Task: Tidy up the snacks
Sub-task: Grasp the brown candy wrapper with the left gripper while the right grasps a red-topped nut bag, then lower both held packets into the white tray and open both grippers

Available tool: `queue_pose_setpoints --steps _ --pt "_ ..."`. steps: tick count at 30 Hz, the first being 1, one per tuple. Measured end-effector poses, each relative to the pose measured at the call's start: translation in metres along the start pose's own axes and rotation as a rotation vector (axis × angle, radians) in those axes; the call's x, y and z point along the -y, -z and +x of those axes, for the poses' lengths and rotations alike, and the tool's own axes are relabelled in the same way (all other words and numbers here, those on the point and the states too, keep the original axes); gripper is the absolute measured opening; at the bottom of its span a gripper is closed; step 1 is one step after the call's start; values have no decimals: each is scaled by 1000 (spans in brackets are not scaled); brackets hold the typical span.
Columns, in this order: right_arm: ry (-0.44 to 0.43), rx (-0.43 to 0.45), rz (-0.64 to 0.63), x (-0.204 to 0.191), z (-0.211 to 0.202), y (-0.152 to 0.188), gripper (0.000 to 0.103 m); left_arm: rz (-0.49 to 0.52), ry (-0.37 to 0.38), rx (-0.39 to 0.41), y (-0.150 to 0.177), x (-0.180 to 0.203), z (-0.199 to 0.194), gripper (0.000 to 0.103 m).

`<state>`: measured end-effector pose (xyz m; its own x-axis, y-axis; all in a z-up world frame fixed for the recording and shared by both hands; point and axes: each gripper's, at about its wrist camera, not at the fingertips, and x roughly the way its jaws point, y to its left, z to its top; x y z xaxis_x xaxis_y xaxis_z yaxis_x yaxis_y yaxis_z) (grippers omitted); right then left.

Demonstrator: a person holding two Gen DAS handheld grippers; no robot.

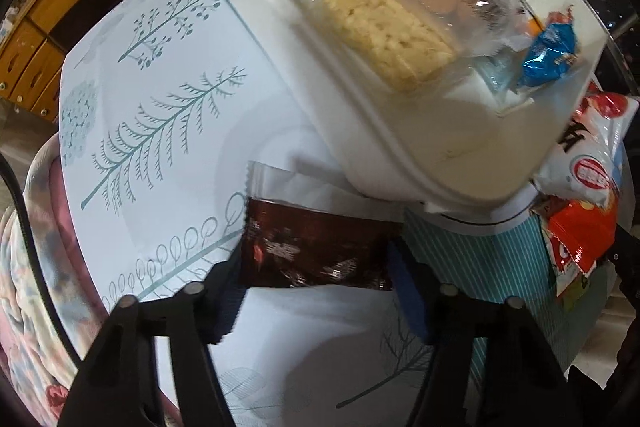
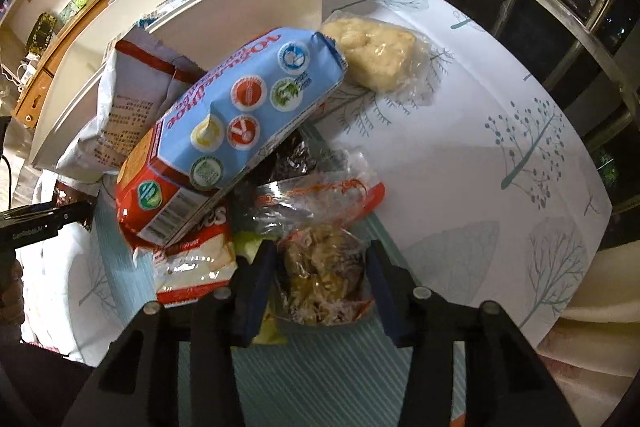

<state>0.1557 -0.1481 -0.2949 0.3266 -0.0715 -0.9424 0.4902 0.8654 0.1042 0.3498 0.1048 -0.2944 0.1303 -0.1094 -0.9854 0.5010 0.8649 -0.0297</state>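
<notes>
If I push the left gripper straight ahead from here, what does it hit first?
The left gripper already has the dark brown snack packet between its fingers. Beyond that, the tilted white bin is probably next, though depth is hard to judge.

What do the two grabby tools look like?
Both are black. The left tool has two angular black arms with small round silver studs and dark blue pads. The right tool matches, with blue pads too. A thin black cable curves past on the left.
</notes>
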Motion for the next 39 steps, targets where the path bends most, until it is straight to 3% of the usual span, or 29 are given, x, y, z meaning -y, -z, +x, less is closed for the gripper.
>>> queue_pose_setpoints --steps 7,11,16,25,30,39 --pt "-13 -41 42 -3 -5 18 46 -17 35 9 15 0 -11 52" --pt "-25 -63 79 -4 -10 30 46 -19 57 17 27 0 -17 32" --pt "-46 -62 90 -14 -22 44 46 -45 125 1 47 -7 -23 15" --pt "-87 -16 21 -36 -60 56 46 -76 181 40 91 -15 -47 13" --pt "-123 17 -51 -51 -78 44 46 -112 211 86 116 -27 -72 12" --pt "-249 55 -171 -88 -97 -1 46 -169 201 263 103 -28 -147 12"
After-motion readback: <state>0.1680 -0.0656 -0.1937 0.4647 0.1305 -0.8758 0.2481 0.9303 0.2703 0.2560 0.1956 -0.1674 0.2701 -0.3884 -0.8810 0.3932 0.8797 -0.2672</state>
